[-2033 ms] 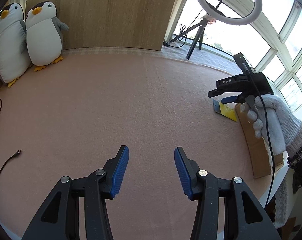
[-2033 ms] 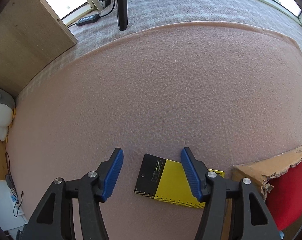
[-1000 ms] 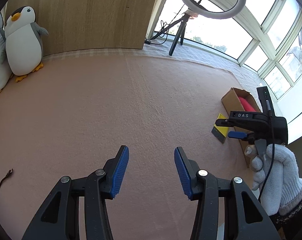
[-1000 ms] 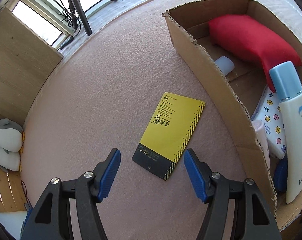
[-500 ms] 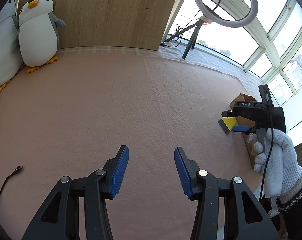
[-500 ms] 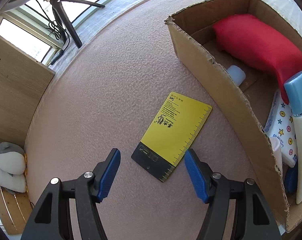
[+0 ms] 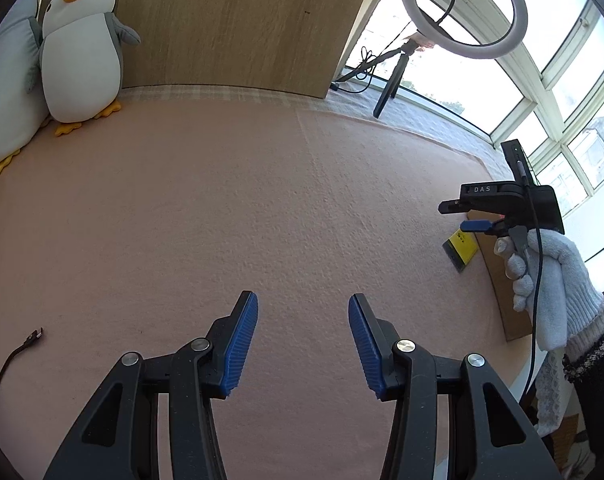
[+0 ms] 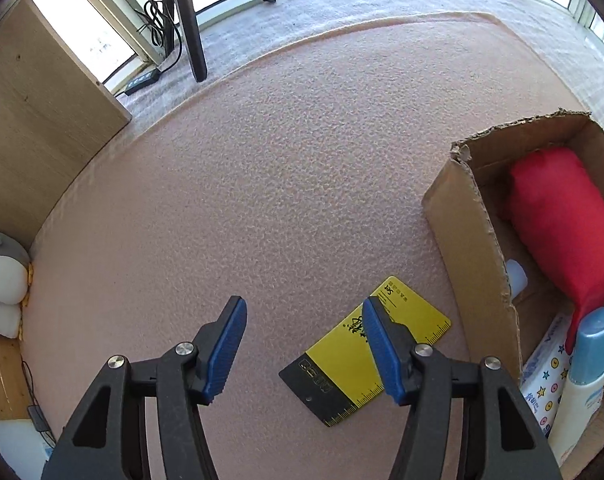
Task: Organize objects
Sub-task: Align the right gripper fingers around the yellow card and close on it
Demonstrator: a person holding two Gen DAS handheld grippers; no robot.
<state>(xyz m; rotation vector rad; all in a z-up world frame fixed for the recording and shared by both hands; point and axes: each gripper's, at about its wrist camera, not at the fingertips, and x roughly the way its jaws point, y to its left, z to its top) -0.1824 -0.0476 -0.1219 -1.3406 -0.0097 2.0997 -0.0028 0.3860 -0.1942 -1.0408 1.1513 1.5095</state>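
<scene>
Beside the cardboard box (image 8: 468,236), the yellow card (image 8: 342,364) lies flat, long axis toward one o'clock, under the right gripper's (image 8: 302,344) empty, just-narrowing jaws' right finger; left gripper (image 7: 302,340) half-open, empty.

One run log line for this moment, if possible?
left tongs: open, empty | right tongs: closing, above yellow card | cardboard box: beside card

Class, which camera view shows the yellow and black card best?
The right wrist view: the yellow and black card lies flat, close, print and ruler marks visible, partly behind one finger. The left wrist view shows only a small far piece beside the cardboard box.
</scene>
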